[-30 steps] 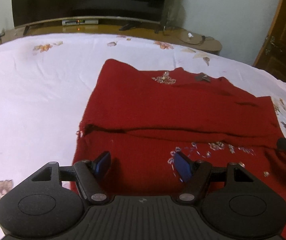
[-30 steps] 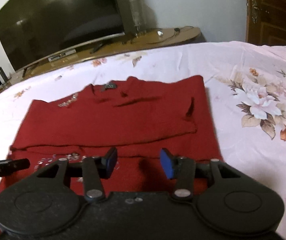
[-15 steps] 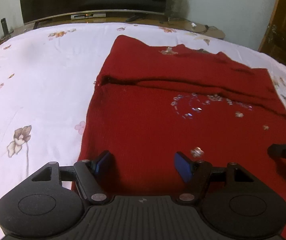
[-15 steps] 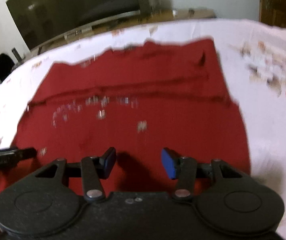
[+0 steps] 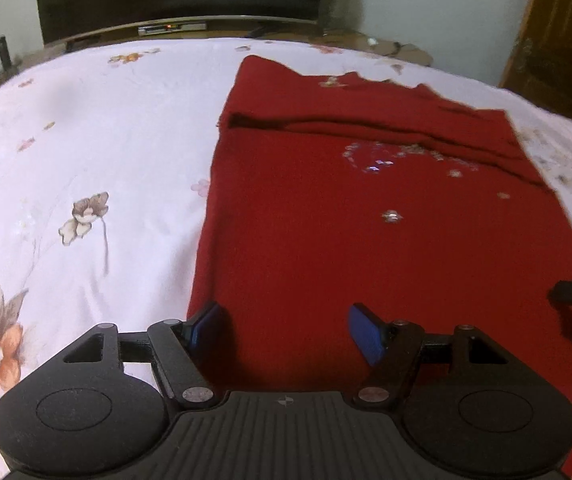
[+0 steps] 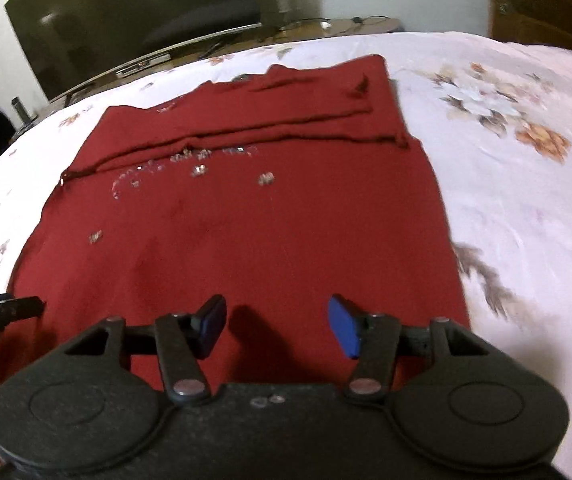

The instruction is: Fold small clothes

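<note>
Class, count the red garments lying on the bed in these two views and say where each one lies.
1. A single red garment lies spread flat on the floral bedsheet, its far part folded over. Another piece hidden beneath it cannot be ruled out.

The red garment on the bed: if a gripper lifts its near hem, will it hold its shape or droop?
The red garment probably droops: it lies flat with a soft fold already across it. Its sequins may snag. It likely drags on the floral bedsheet rather than sliding.
</note>
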A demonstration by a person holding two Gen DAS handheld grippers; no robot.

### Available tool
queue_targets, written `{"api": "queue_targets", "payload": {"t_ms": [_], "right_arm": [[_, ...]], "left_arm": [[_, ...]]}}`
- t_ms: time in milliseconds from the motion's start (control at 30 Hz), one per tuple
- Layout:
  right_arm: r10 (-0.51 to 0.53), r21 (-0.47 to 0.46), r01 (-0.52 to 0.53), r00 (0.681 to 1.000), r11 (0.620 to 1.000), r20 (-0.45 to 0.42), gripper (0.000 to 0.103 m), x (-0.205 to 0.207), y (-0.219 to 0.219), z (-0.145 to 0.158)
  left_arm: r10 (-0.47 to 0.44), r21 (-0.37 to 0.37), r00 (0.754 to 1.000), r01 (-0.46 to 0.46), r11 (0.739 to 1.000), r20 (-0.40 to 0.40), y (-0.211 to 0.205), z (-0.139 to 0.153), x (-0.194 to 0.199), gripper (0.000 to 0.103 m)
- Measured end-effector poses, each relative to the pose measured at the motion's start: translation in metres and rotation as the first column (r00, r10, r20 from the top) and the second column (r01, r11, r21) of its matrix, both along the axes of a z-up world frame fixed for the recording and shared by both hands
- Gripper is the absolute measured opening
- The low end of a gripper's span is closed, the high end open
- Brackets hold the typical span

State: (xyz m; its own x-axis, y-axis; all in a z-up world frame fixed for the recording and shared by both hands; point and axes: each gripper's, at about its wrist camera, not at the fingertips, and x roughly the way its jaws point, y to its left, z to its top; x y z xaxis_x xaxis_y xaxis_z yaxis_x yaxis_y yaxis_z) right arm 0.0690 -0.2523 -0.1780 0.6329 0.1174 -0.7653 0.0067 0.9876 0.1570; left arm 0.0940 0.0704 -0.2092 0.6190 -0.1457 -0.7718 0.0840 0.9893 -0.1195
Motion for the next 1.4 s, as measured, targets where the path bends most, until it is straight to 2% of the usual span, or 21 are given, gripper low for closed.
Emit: {"api": "queue_targets", "payload": {"t_ms": [133,267,400,567,733,800,833,900,1000,1033,1133,1233,1400], "right_arm": [[-0.01,-0.035,0.011,1.0,0.999,0.029,0.058,-0.025,0.003,0.015],[-0.037,-0.053,0.038,0.999,0.998,0.02,0.06,-0.052,0.0,0.019],[-0.077,-0.063,0.077,0.997,0.995,-0.002,0.06,-0.073,-0.007,0.017],[-0.133,-0.055,0.131,0.99,0.99,-0.034,0.061,-0.1,-0.015,0.01],[-0.159,-0.062,0.155,0.985,0.986,-0.063,0.062,-0.117,-0.015,0.003],[-0.173,-0.05,0.169,0.982,0.984,-0.073,0.062,-0.124,-0.016,0.001],[-0.177,-0.048,0.173,0.981,0.984,-0.077,0.061,-0.126,-0.015,0.001],[-0.182,-0.039,0.179,0.979,0.983,-0.087,0.058,-0.131,-0.014,0.0],[-0.183,-0.024,0.182,0.978,0.983,-0.097,0.043,-0.135,-0.013,0.001],[-0.187,-0.011,0.186,0.977,0.982,-0.1,0.033,-0.135,-0.013,0.001],[-0.175,0.074,0.186,0.976,0.98,-0.131,0.006,-0.135,-0.016,0.001],[-0.156,0.126,0.171,0.981,0.977,-0.118,0.006,-0.134,-0.016,0.009],[-0.146,0.189,0.147,0.989,0.971,-0.018,0.005,-0.109,-0.024,0.04]], "left_arm": [[0.001,-0.027,1.0,-0.001,1.0,-0.009,0.018,0.006,-0.022,0.07],[0.011,-0.065,0.999,-0.014,0.998,-0.045,0.038,0.005,-0.047,0.07],[0.011,-0.113,0.995,-0.022,0.993,-0.099,0.052,-0.004,-0.065,0.07],[-0.01,-0.156,0.994,-0.008,0.988,-0.112,0.058,-0.01,-0.084,0.07],[-0.02,-0.235,0.991,-0.012,0.972,-0.132,0.061,-0.013,-0.089,0.069],[-0.038,-0.256,0.99,0.002,0.967,-0.139,0.059,-0.014,-0.09,0.042],[-0.058,-0.266,0.986,0.014,0.964,-0.157,0.058,-0.015,-0.089,0.022],[-0.063,-0.295,0.981,0.007,0.955,-0.181,0.057,-0.019,-0.089,0.02],[-0.06,-0.315,0.981,-0.001,0.949,-0.183,0.056,-0.019,-0.088,0.02],[-0.064,-0.322,0.981,0.002,0.947,-0.182,0.056,-0.018,-0.087,0.003],[-0.083,-0.336,0.985,0.026,0.942,-0.154,0.053,-0.012,-0.086,0.003],[-0.09,-0.373,0.99,0.042,0.927,-0.112,0.052,0.002,-0.081,0.003],[-0.049,-0.419,0.997,0.021,0.908,-0.056,0.051,0.026,-0.04,0.003]]}}
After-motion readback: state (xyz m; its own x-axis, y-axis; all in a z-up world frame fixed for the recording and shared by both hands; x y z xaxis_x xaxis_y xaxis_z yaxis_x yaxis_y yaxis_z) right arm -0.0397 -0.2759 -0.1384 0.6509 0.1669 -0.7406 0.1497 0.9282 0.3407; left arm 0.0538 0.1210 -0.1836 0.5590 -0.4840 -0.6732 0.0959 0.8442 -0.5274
